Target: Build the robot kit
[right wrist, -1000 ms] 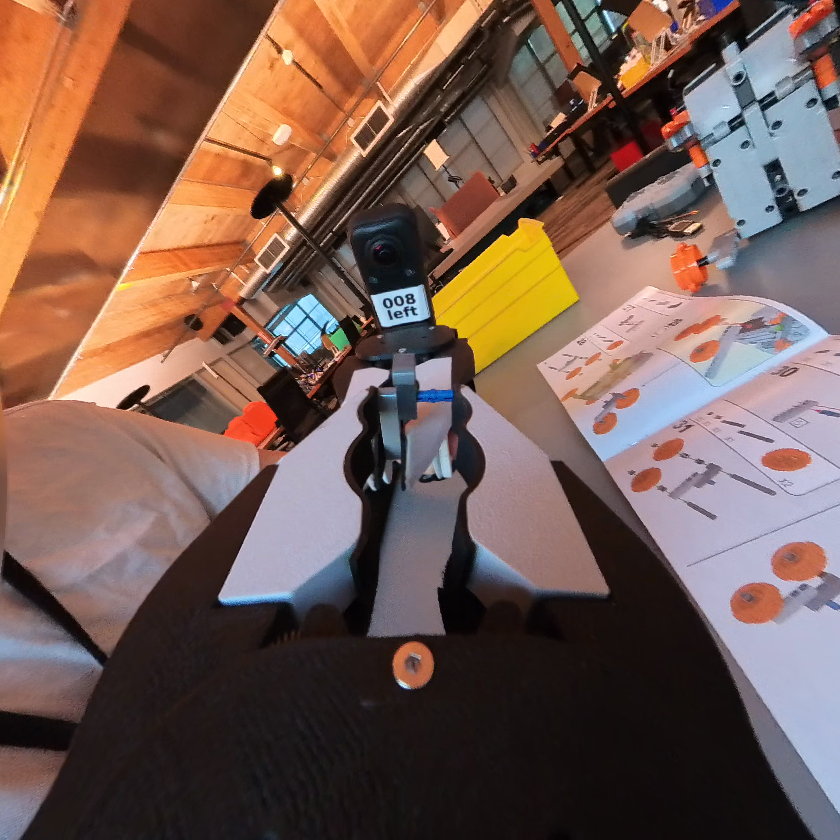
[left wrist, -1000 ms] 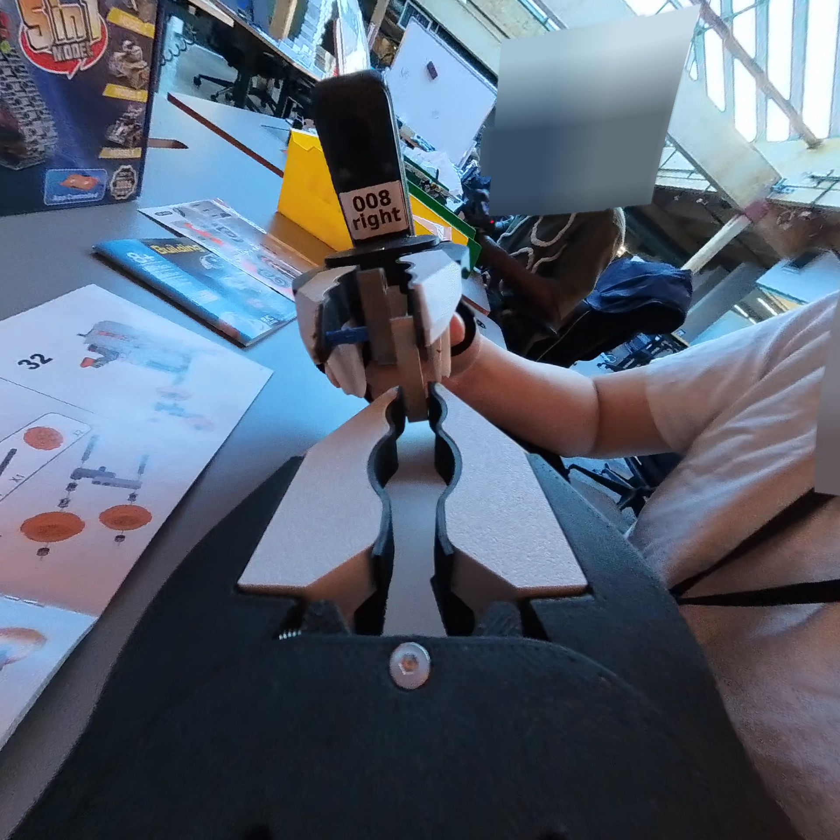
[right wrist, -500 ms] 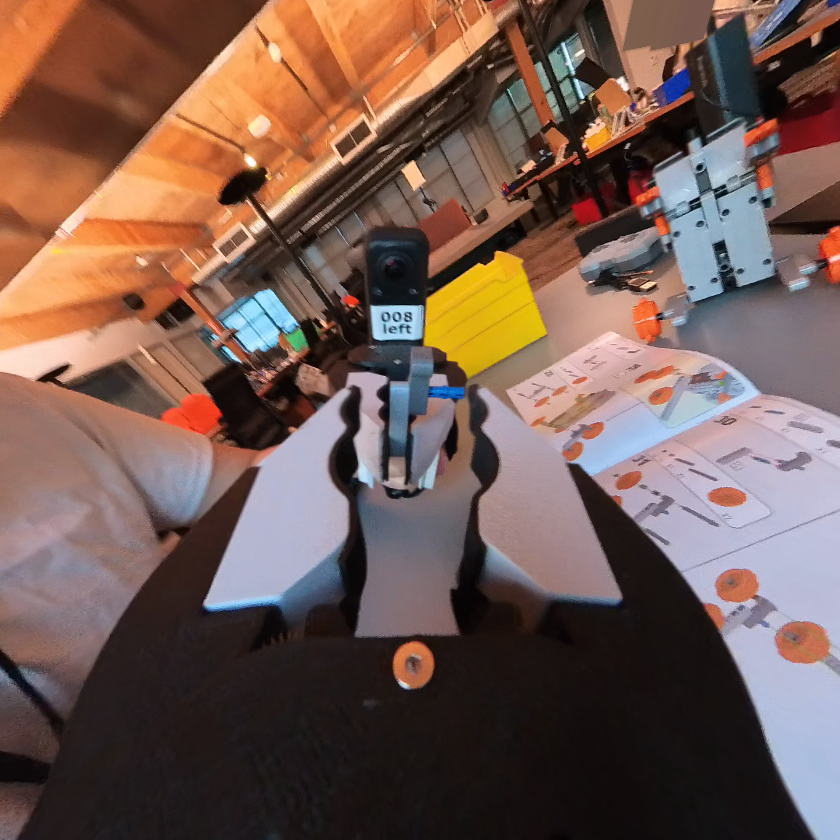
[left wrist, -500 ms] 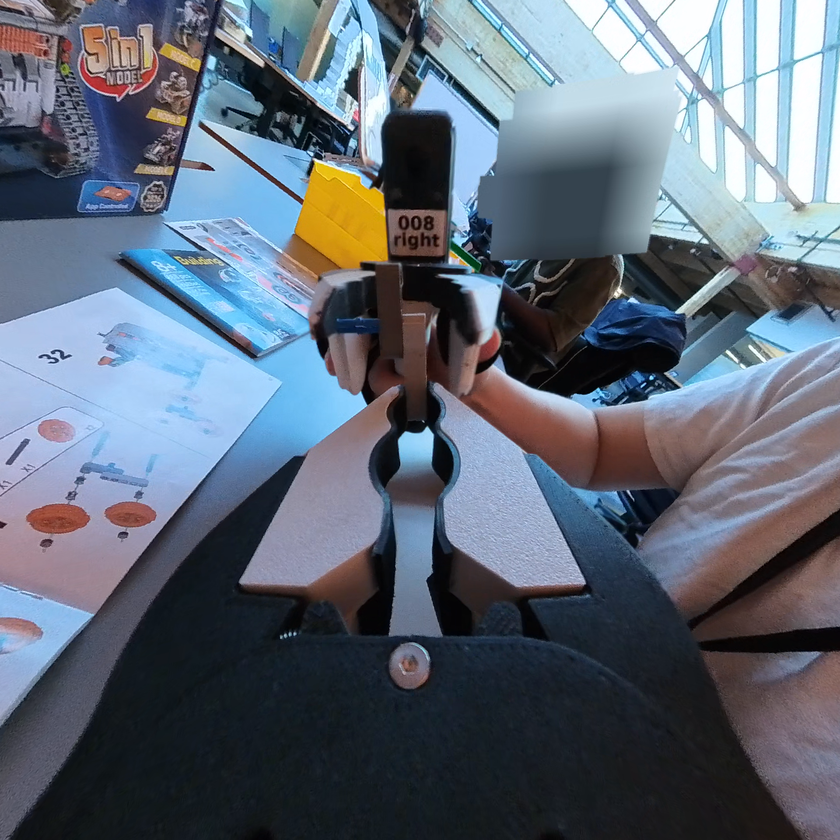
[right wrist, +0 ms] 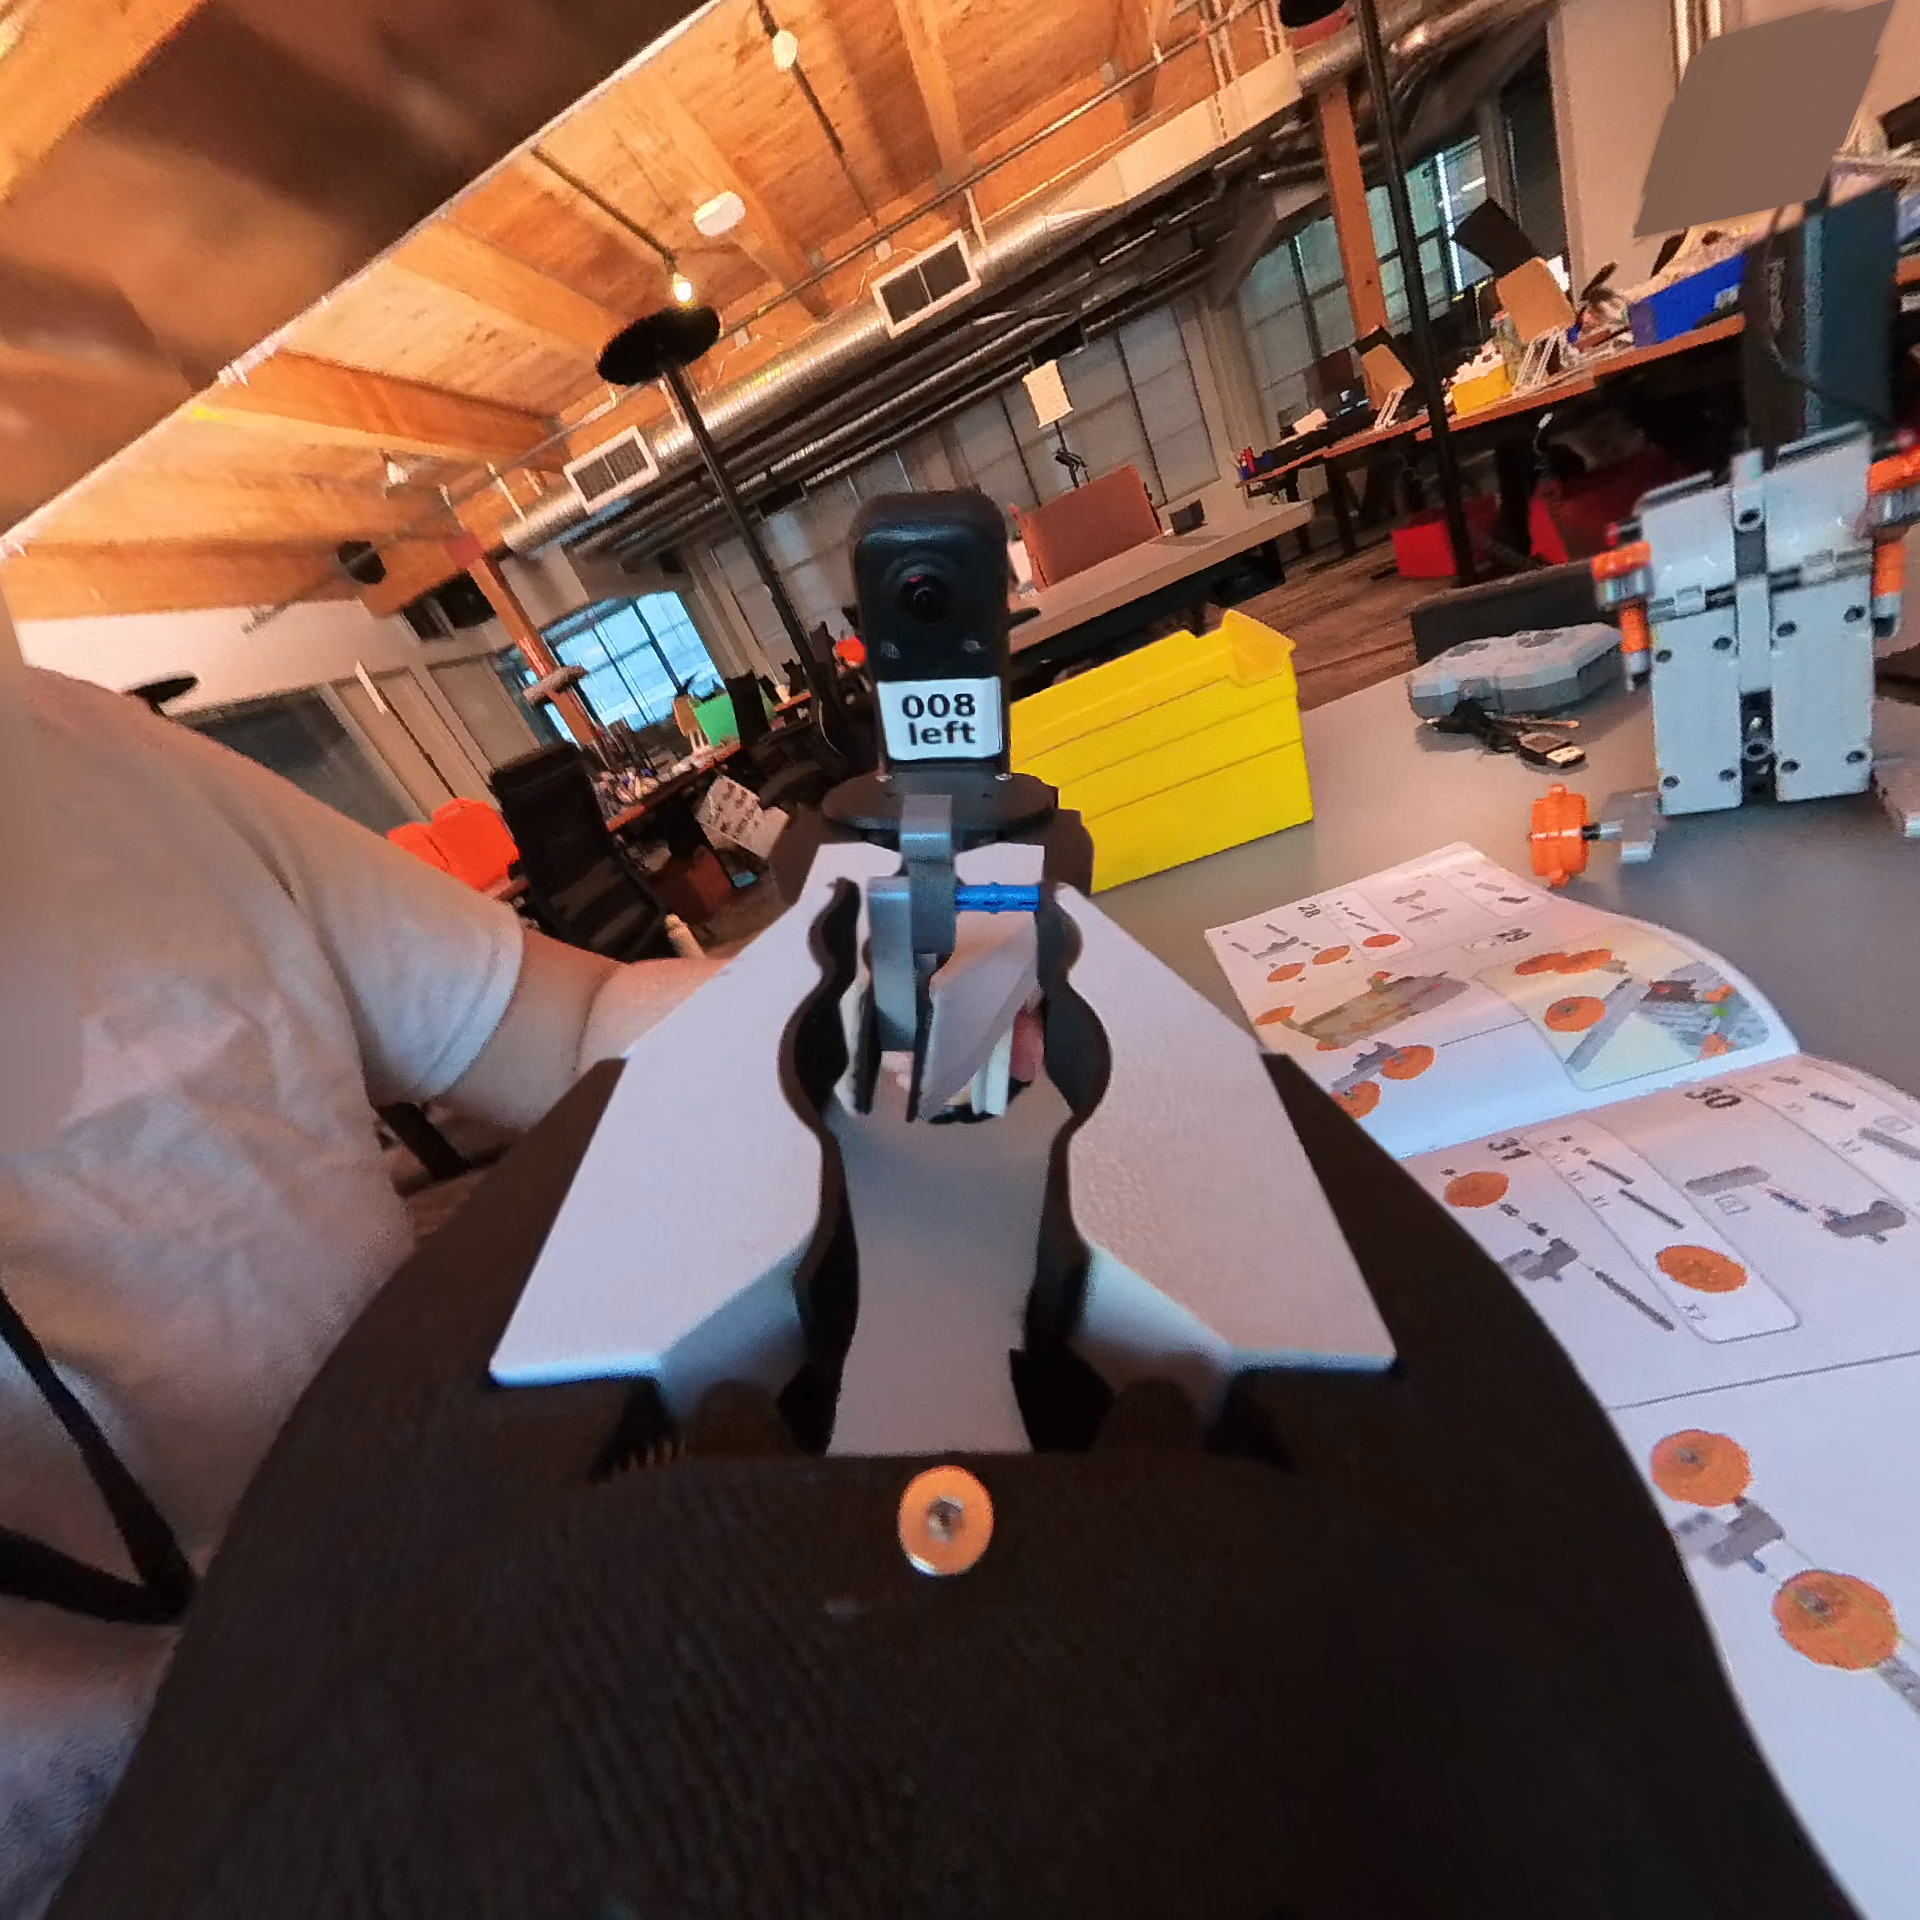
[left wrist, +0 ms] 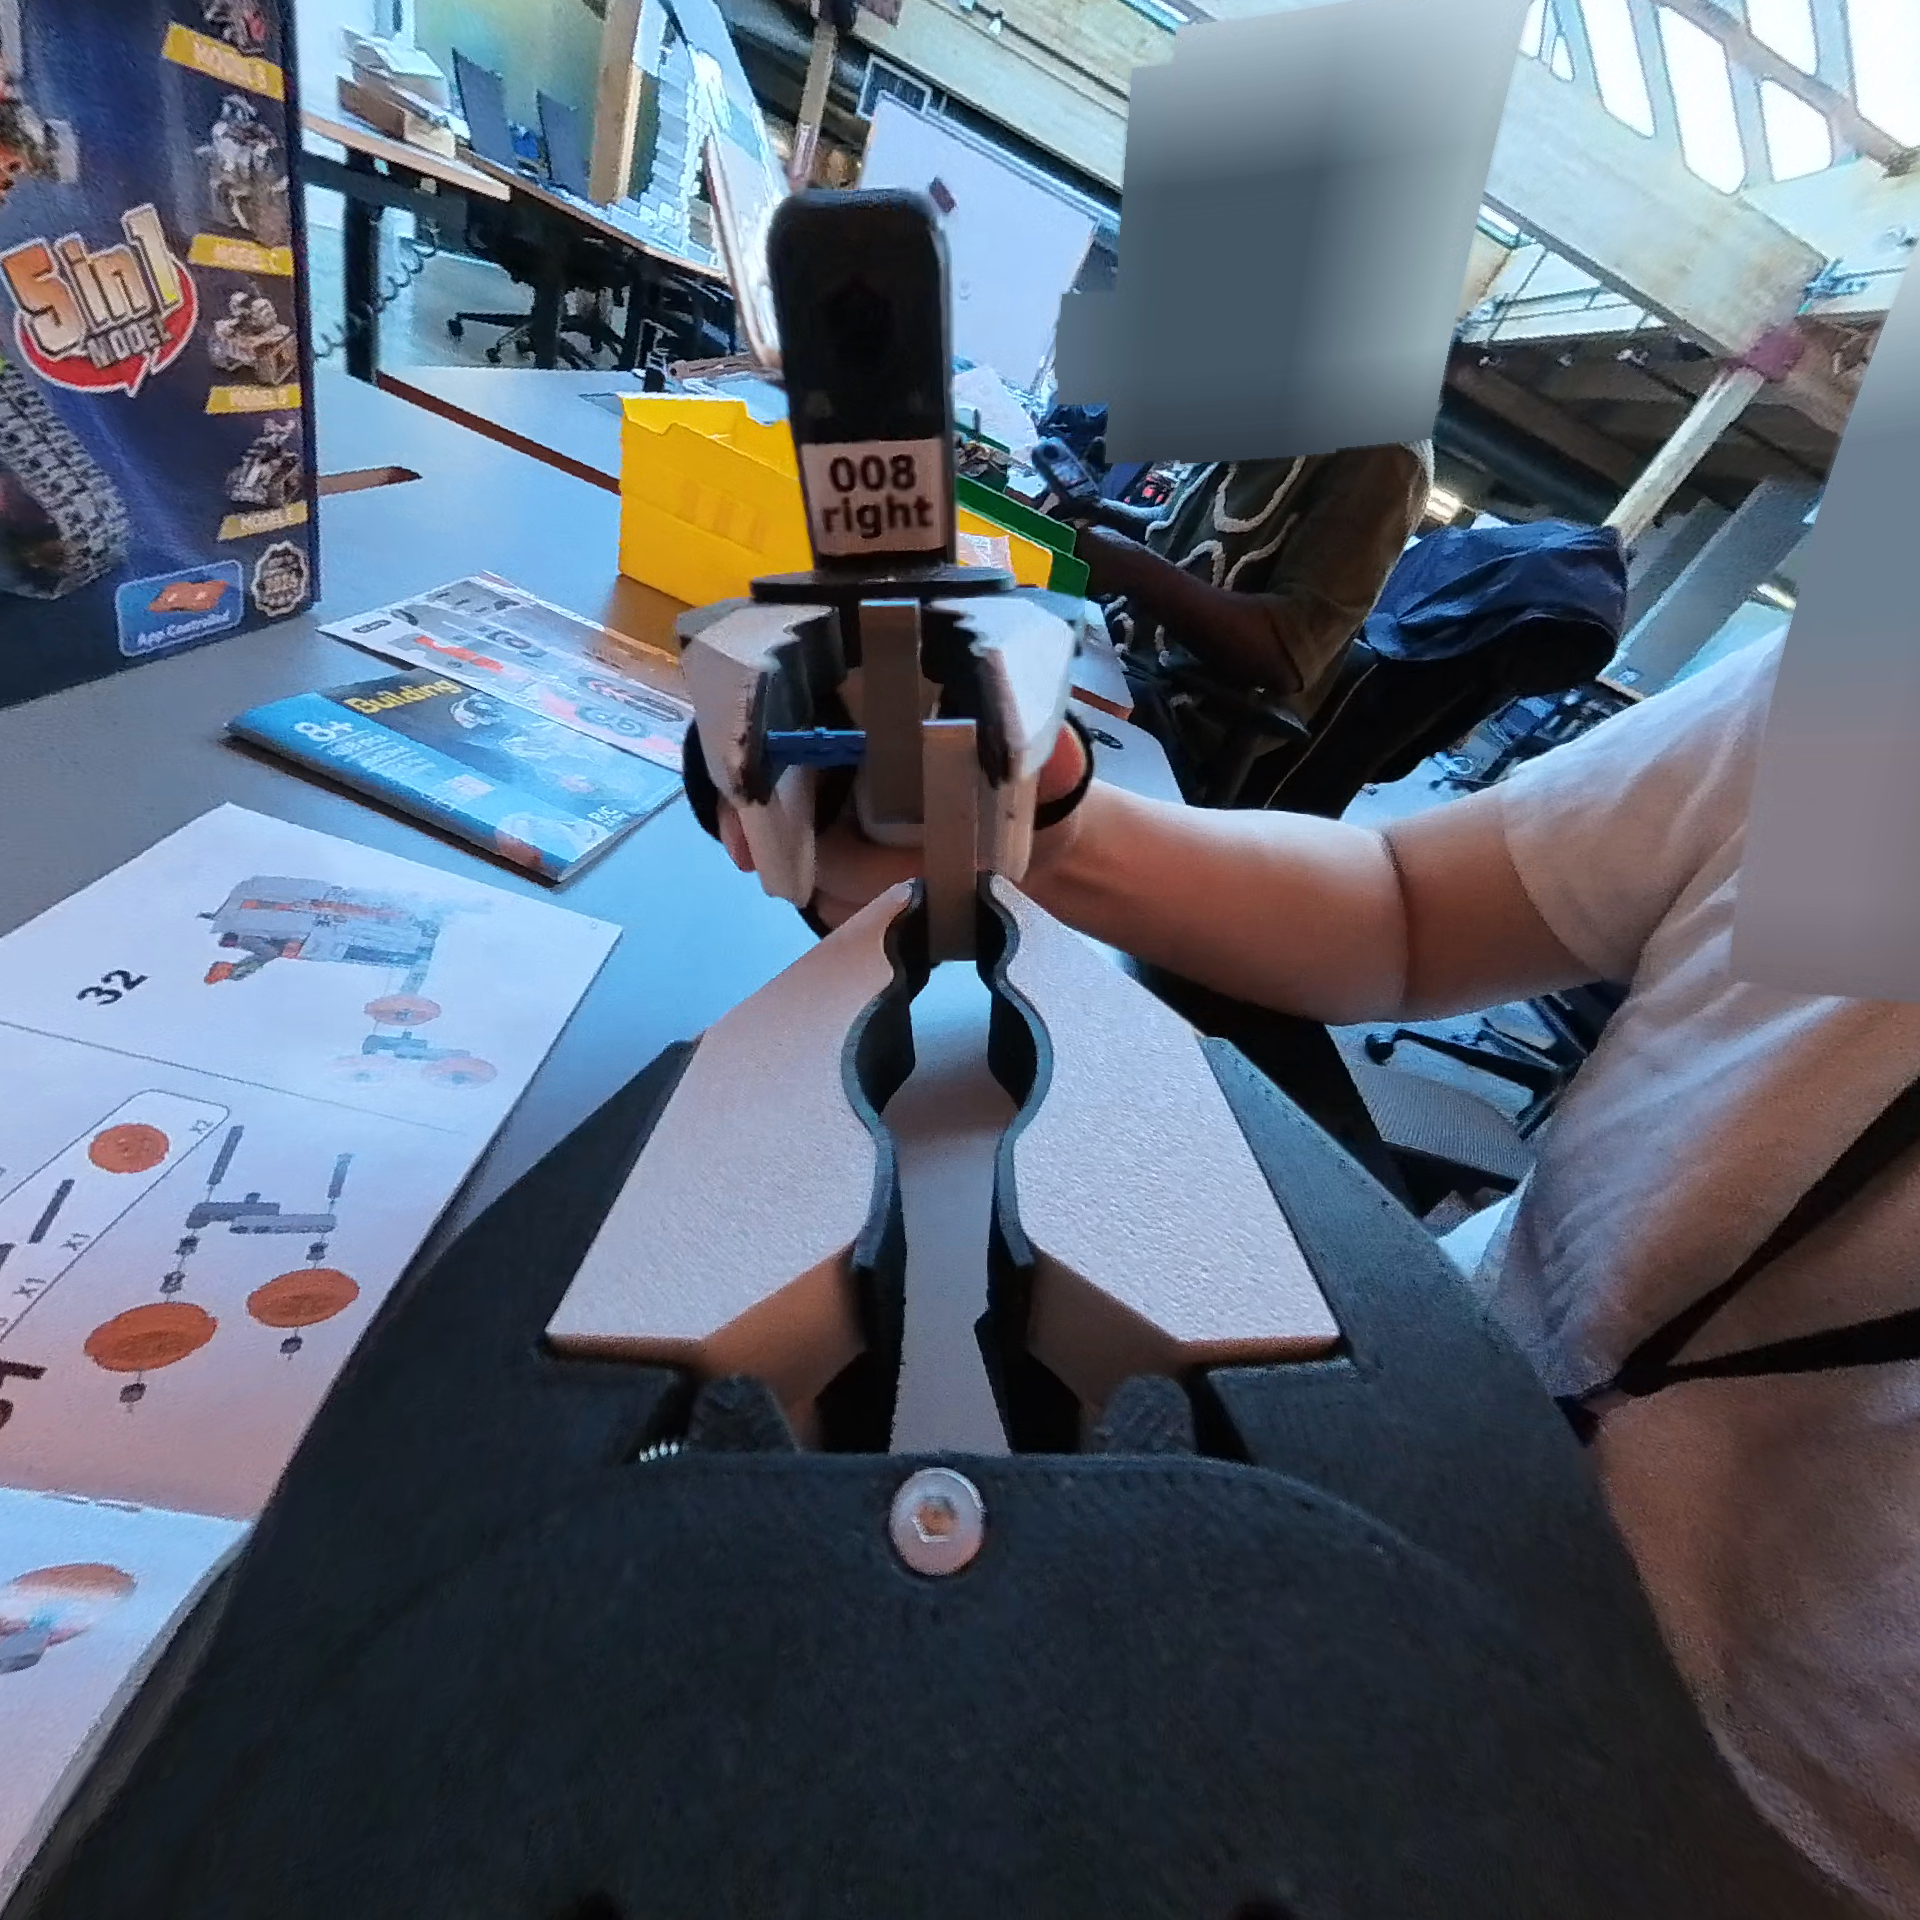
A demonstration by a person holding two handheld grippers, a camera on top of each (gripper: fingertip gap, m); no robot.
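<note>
Grey building-toy beams (left wrist: 951, 821) are held in mid-air above the desk (left wrist: 125, 727), between the two grippers facing each other. One beam is clamped by the closed jaws of the left gripper (left wrist: 951, 914); the other beam (right wrist: 896, 971), with a blue axle pin (right wrist: 992, 898) through it, sits in the part-closed jaws of the right gripper (right wrist: 940, 940). Light, stiff, smooth plastic is judged; flat faces offer the best hold. An instruction booklet (right wrist: 1621, 1122) lies beside.

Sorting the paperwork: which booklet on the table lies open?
The white instruction booklet, showing build diagrams; the blue-covered booklet beyond it lies closed.
</note>
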